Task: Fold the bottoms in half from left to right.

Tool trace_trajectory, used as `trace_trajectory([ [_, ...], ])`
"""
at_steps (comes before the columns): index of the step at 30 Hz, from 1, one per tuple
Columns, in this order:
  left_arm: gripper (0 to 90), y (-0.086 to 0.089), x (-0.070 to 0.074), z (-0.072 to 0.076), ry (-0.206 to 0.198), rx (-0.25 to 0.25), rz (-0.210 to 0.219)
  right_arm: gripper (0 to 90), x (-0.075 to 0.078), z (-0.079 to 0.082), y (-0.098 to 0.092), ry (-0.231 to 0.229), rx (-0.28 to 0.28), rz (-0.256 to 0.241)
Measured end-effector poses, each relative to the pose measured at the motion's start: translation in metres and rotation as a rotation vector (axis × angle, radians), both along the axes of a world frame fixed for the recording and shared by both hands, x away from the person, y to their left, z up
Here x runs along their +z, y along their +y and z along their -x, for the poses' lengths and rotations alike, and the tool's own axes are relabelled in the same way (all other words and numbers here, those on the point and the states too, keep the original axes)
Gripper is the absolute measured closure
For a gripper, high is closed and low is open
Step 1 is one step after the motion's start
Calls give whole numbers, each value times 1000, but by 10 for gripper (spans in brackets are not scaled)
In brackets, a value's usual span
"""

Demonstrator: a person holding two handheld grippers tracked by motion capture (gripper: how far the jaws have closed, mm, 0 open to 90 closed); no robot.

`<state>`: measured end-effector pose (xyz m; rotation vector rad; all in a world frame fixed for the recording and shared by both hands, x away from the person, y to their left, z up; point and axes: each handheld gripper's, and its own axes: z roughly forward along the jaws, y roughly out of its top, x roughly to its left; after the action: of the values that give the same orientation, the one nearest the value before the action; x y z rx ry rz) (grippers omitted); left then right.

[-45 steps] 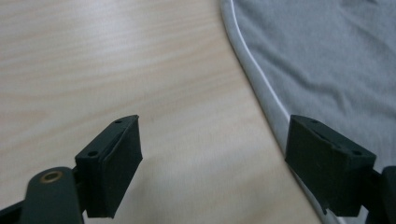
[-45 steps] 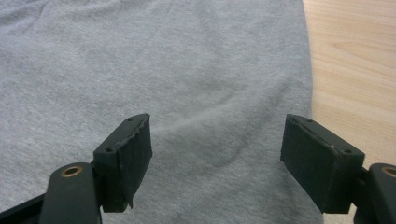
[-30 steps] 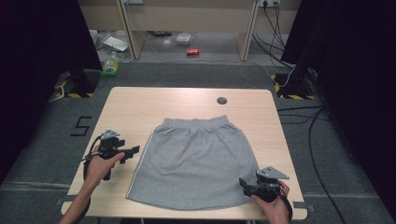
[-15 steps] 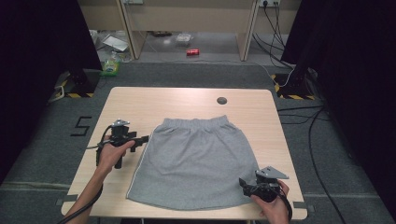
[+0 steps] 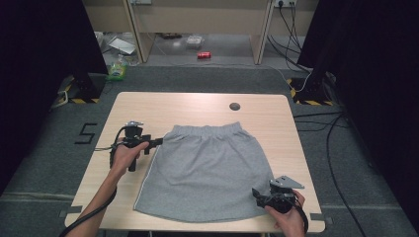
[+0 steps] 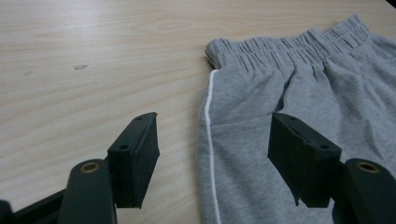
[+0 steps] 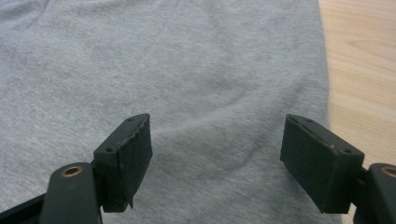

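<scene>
A grey skirt (image 5: 210,170) lies flat on the wooden table (image 5: 188,108), its elastic waistband (image 6: 285,46) toward the far side and a white stripe (image 6: 208,121) down its left seam. My left gripper (image 5: 157,142) hovers at the skirt's upper left edge, open, its jaws straddling the striped seam (image 6: 215,158) just below the waistband. At the skirt's lower right corner my right gripper (image 5: 257,195) is open over the grey cloth (image 7: 187,74), the right jaw near the skirt's side edge. Nothing is held.
A small dark round spot (image 5: 234,106) sits on the table beyond the waistband. Bare wood (image 7: 359,70) shows to the right of the skirt. The floor behind holds cables (image 5: 316,123), a red can (image 5: 203,55) and a green item (image 5: 116,72).
My left gripper has moved away from me and rightward, from beside the skirt's left side up to its upper left corner. The right gripper has stayed put.
</scene>
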<state>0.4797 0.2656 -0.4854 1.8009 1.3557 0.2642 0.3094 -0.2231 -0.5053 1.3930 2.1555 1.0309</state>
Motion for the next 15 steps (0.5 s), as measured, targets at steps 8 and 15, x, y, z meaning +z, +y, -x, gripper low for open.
trace_trajectory([
  [8, 329, -14, 1, -13, 13, -14, -20, 251, -1, 0, 2, 7, -1, -1],
  [15, 328, -22, 2, -24, 26, -15, -41, 252, -1, 0, 3, 7, 1, -3],
])
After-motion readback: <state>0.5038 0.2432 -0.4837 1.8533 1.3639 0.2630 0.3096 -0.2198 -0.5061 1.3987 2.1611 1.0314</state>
